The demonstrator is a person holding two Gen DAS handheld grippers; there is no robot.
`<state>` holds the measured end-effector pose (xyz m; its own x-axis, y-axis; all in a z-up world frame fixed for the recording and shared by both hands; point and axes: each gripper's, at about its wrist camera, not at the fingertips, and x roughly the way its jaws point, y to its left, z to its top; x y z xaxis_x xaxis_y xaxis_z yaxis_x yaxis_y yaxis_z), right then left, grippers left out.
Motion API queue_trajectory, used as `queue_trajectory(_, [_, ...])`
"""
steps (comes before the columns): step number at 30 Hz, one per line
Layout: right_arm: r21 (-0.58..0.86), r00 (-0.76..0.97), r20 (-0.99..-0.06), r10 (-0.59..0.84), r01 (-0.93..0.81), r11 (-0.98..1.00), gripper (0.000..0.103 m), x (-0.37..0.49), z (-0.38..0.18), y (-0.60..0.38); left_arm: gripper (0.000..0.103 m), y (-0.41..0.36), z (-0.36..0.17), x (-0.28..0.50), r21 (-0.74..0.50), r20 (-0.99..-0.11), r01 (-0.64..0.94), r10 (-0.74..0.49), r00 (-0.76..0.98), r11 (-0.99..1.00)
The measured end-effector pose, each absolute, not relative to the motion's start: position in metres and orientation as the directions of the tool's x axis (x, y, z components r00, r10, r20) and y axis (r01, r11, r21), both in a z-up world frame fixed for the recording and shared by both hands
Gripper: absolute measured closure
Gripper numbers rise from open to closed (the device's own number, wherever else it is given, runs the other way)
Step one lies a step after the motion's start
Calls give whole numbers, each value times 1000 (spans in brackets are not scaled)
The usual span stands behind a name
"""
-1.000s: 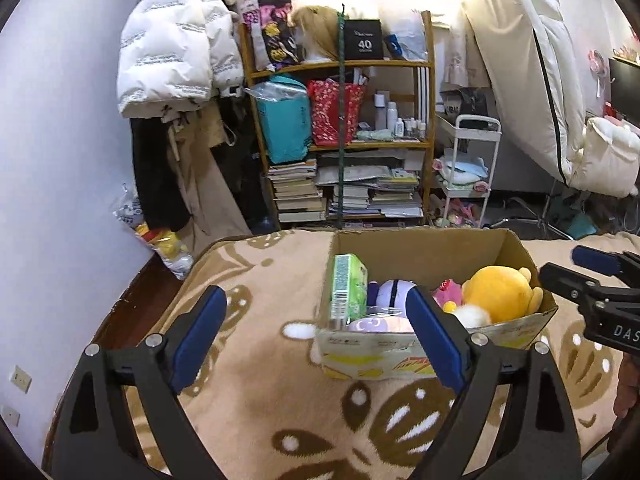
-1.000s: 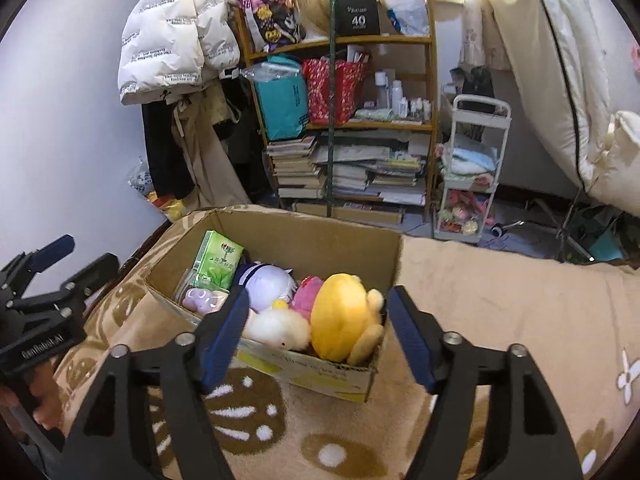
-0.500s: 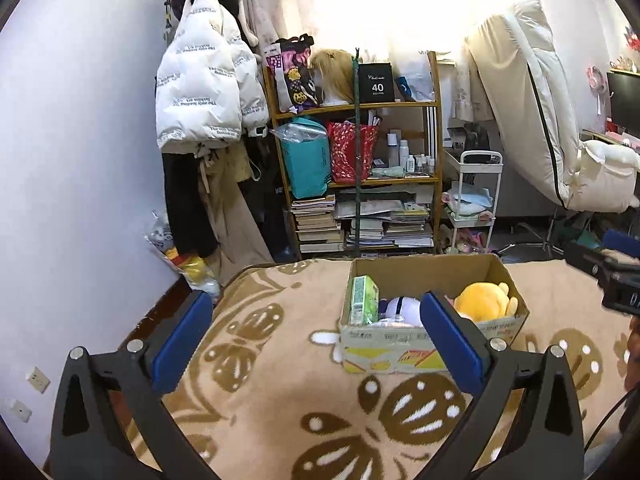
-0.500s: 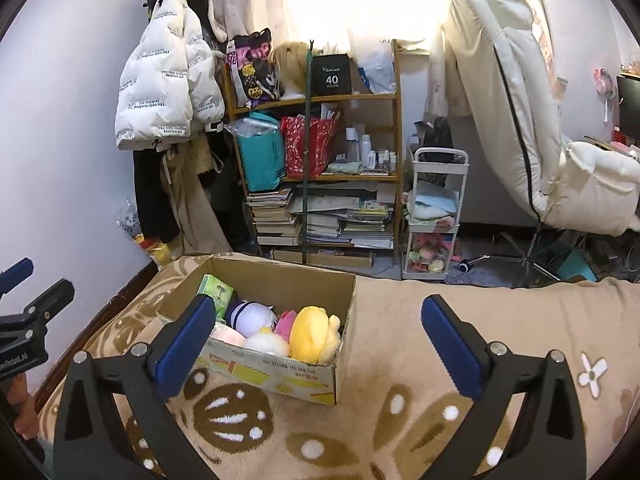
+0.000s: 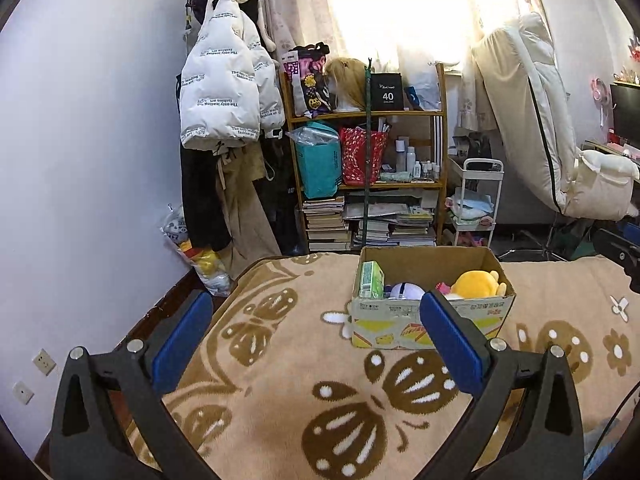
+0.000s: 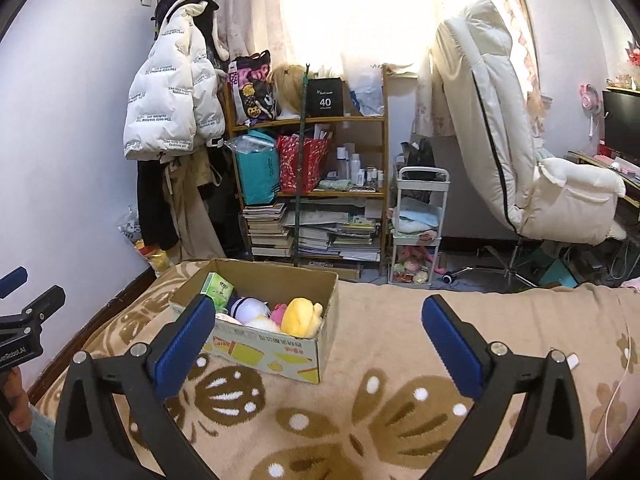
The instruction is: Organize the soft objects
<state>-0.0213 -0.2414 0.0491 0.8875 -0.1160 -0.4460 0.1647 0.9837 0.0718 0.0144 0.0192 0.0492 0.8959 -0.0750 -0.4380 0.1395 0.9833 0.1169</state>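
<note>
gaping wide, both the left gripper (image 5: 316,334) and right gripper (image 6: 320,338) face a plush-filled cardboard box (image 6: 280,354) on fuzzy blanket (image 5: 280,360).

We are in a lived-in bedroom at home — a bed under a tan blanket (image 5: 280,360), a white puffer jacket (image 5: 224,92) and coats hanging on the wall, a wooden shelf (image 6: 320,120) crammed with bags, bottles and stacked books (image 6: 268,228). A curtained window (image 6: 352,12), a cream recliner (image 6: 520,140) and a small white cart (image 6: 418,224) complete it.
</note>
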Motion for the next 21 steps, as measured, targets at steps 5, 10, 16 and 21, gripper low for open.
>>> queue_trajectory(5, [78,885,-449,-125,178,981,0,-34,48,-244,1,18,49,4,127,-426,149,-82,901,981])
queue_trajectory(10, [80,886,-443,-136,191,978,0,-39,49,-245,1,19,47,1,117,-422,149,-87,902,982])
queue_trajectory(16, [83,881,-449,-150,208,975,0,-36,45,-248,1,22,40,5,98,-441,133,-76,894,986])
queue_trajectory(21, [83,877,-457,-147,207,975,0,-34,42,-249,1,25,36,8,79,-462,138,-86,883,987])
